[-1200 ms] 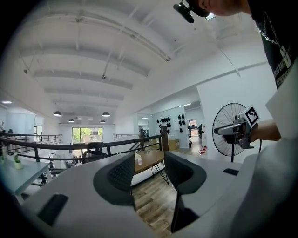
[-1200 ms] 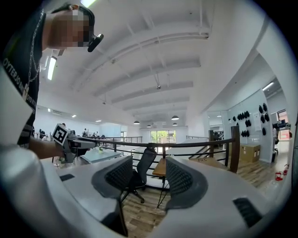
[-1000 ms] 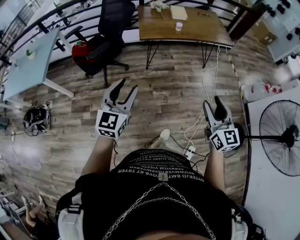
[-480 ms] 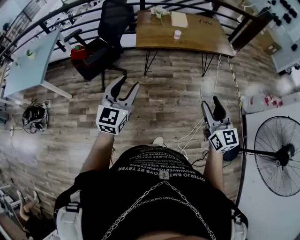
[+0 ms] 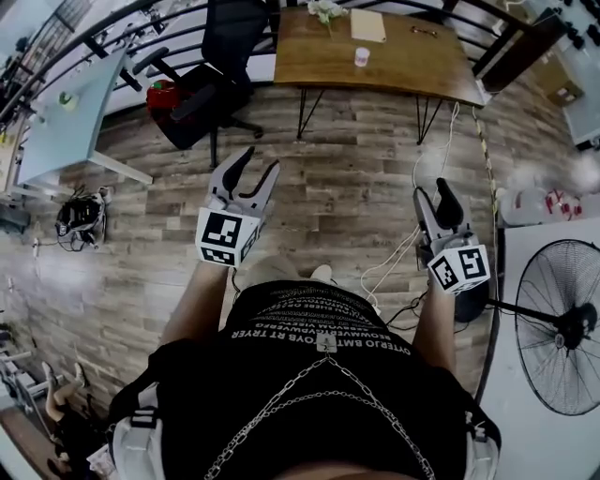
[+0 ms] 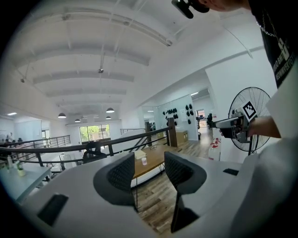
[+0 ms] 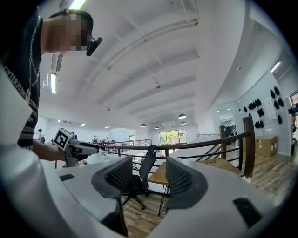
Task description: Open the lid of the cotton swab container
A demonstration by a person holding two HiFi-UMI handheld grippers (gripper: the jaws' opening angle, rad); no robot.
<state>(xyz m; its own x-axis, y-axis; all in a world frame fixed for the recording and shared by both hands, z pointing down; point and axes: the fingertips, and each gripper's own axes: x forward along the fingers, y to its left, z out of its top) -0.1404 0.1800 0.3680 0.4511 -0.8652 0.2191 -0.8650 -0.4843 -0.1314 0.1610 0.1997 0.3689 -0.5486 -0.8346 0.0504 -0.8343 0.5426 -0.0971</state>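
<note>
Left tongs and right tongs both stand released with nothing between them, above the plank floor. Well beyond them, the small cotton swab container stands upright on the wooden table.

Left gripper and right gripper, both forward, jaws apart, empty.

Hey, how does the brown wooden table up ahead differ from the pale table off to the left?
The wooden table has a brown top; the pale table has a light blue-grey one. The wooden table has thin black legs, the pale table white ones. The wooden table bears a small white container and a pad; the pale table shows one small greenish thing. Both stand on the plank floor.
</note>
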